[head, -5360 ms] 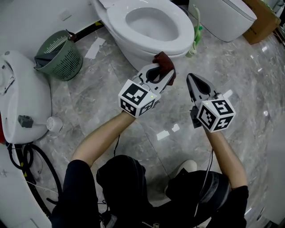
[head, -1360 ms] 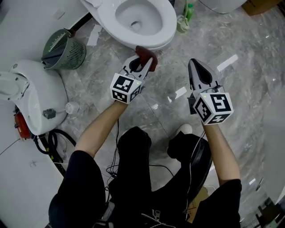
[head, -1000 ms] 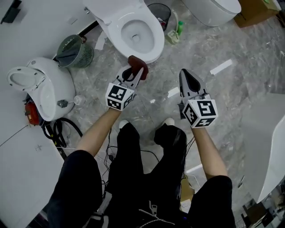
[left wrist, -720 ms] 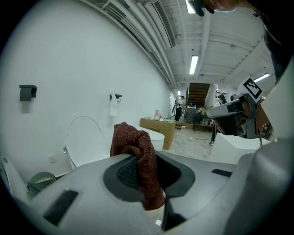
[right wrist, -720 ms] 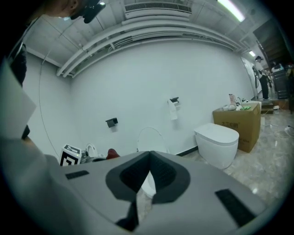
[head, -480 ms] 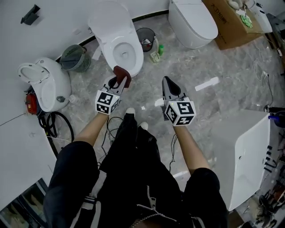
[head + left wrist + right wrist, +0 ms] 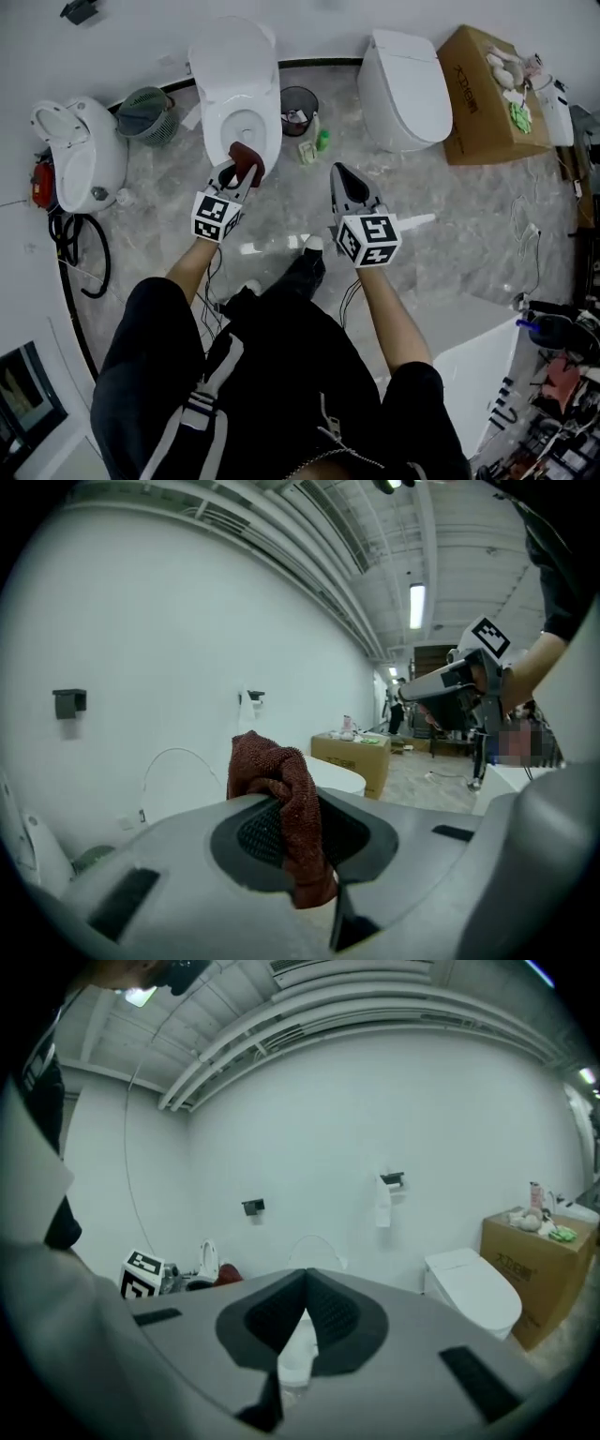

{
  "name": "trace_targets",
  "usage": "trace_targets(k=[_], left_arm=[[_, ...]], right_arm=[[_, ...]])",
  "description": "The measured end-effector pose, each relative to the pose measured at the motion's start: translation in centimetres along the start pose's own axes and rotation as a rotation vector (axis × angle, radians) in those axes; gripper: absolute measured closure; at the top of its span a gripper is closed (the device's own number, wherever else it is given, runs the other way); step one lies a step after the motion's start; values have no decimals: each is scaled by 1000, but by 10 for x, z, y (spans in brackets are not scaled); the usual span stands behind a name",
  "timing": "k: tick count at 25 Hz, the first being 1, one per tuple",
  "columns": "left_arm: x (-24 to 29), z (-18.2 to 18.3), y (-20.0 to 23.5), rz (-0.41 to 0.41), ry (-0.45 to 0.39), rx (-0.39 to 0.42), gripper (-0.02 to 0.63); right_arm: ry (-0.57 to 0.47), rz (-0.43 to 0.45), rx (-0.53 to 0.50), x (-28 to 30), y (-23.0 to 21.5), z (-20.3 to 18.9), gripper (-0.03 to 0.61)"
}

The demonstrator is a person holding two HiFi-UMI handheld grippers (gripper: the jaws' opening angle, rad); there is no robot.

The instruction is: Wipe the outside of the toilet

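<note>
So my left gripper (image 7: 239, 169) has its fingers (image 7: 178, 864) clamped on the dark red cloth (image 7: 281, 794). The cloth sits right in the middle between the pads, with a bunched wad poking out past the tips and a tail hanging down inside. My right gripper (image 7: 337, 174) is pinched closed, pads (image 7: 264, 1321) meeting at the tips with nothing in them.

The toilet (image 7: 234, 66) stands against the wall with its lid up. From the head view the cloth lines up with the front edge of the bowl. In the left gripper view there's only white wall behind the cloth, so it's not on the porcelain.

Room-wise: the toilet's left flank has a green basket (image 7: 145, 112) near it. On its right side there's a small black bin (image 7: 298, 98) and a green bottle (image 7: 322, 141) just beside the base. The marble floor (image 7: 450, 244) in front is open, from the bowl down to my shoes. A second toilet (image 7: 403, 84) and a cardboard box (image 7: 483, 103) stand further right, well apart from my right gripper.
</note>
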State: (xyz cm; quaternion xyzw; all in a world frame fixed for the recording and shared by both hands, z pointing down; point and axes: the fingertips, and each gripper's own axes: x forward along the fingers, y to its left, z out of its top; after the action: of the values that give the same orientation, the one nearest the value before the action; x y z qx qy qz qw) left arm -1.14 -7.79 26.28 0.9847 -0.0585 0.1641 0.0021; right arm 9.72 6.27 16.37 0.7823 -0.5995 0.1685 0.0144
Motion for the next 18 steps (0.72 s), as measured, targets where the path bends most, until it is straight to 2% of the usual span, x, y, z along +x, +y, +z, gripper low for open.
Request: trace_targets(k=[3,7,10,13,18], left_arm=[[34,9,10,108,-12,-72,550],[58,29,8,191,-26,-100,550],[59,43,5,222,0,-62,549],[59,58,18,274,0,-46,550],[70,55,39,467,16,-136,549]], right_arm=[[54,107,-73,23,-30,18,577],[102,211,-169,48,-62,33,577],[121,283,-159,72,-72,41,577],[121,396,-170,112,-70,56,577],[138,578,-207,169,-73,70,577]])
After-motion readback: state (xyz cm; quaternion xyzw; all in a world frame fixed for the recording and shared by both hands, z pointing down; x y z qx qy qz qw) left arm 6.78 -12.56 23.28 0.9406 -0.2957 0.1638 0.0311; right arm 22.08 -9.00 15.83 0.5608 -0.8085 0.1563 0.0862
